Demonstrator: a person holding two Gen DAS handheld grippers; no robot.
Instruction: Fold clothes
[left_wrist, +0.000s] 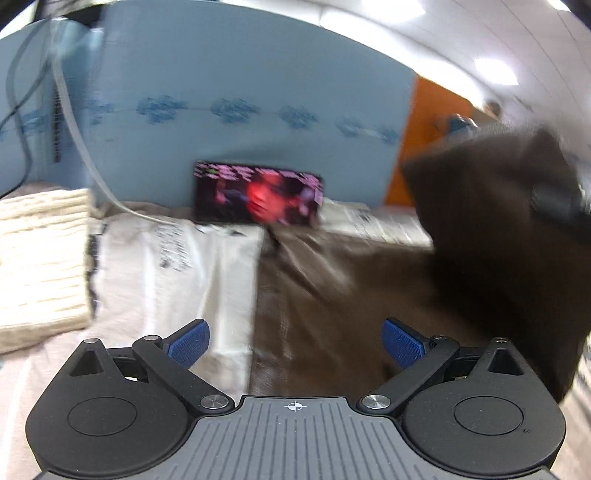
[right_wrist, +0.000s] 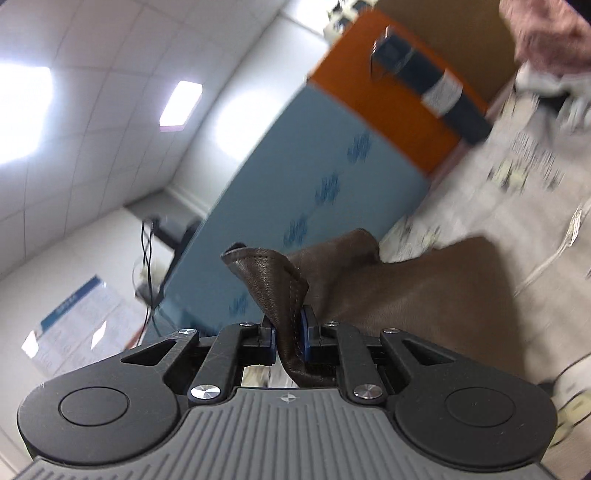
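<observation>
R gripper (right_wrist: 287, 338): blue pads clamped tight on a stitched edge of the brown leather-like garment (right_wrist: 424, 291); the pinched fold stands up above the jaws and curls over to the left. Rest of the garment trails away to the right, down onto the white printed cover (right_wrist: 517, 177). Camera heavily tilted; ceiling panels and lights fill the left of the view.

L gripper (left_wrist: 295, 345): jaws spread wide, nothing between the blue pads (left_wrist: 188, 343). It hangs above the bed, where the garment's near edge meets the white cover.

Garment, L view: partly flat on the cover at centre, partly lifted at right as a dark bunched mass up to the R gripper's dark body, blurred.

Other items:
- Cream knit item (left_wrist: 40, 258), folded, at left on the cover, apart from the garment.
- Phone (left_wrist: 258, 192), screen lit, propped against the blue panel (left_wrist: 240, 74) at the back.
- Orange panel (left_wrist: 424, 129) at the blue panel's right end.
- Grey cable (left_wrist: 81, 147) running down the blue panel at left.
</observation>
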